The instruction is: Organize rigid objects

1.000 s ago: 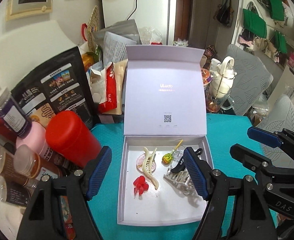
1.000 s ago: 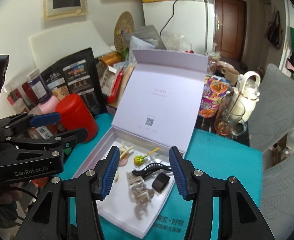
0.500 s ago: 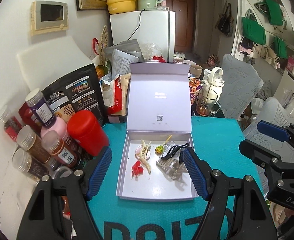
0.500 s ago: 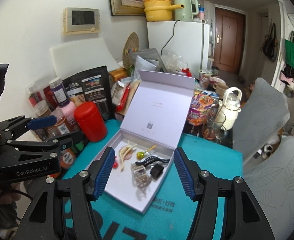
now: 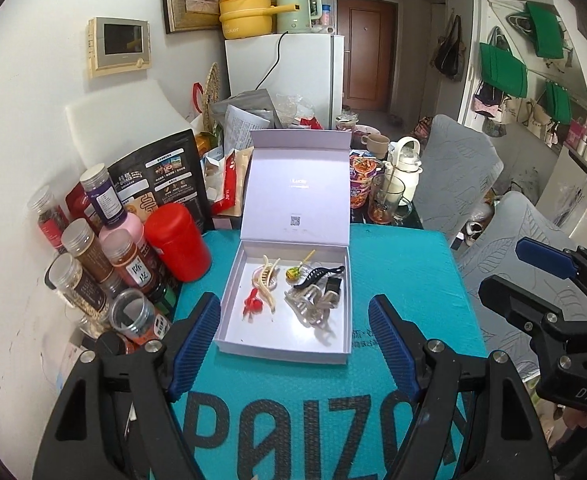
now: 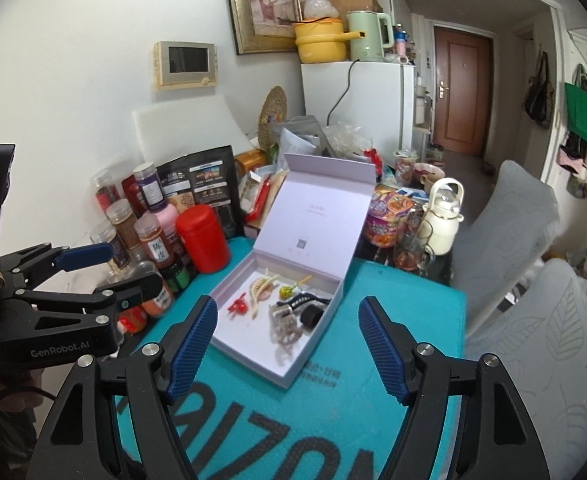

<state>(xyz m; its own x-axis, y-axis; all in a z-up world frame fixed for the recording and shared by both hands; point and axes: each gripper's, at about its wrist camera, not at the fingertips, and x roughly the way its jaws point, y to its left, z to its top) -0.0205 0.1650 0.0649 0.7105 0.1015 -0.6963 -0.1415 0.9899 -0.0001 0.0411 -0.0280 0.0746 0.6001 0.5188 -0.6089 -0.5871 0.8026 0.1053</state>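
An open pale lilac box (image 5: 233, 308) (image 6: 325, 340) sits on the teal mat, its lid (image 5: 297, 196) standing upright at the back. Inside lie a cream hair claw (image 5: 267, 284) (image 6: 258, 289), a red clip (image 5: 251, 305) (image 6: 237, 307), a green-yellow pin (image 5: 293, 272), a black claw clip (image 5: 319, 274) (image 6: 301, 301), a small black block (image 6: 310, 316) and a clear claw clip (image 5: 311, 306) (image 6: 283, 326). My left gripper (image 5: 295, 344) (image 6: 109, 264) is open and empty, held back above the box's near edge. My right gripper (image 6: 287, 344) (image 5: 521, 264) is open and empty, to the right of the left.
Spice jars (image 5: 89, 248), a red canister (image 5: 177, 240) and a black pouch (image 5: 161, 176) crowd the mat's left side. A white jug (image 5: 403, 168), a glass mug (image 5: 385, 200) and a noodle cup (image 5: 359, 184) stand behind the box on the right. A grey chair (image 5: 457, 168) is beyond.
Both grippers have pulled back and up from the box, so it looks smaller and farther. Both stay open. The things in the box have not moved.
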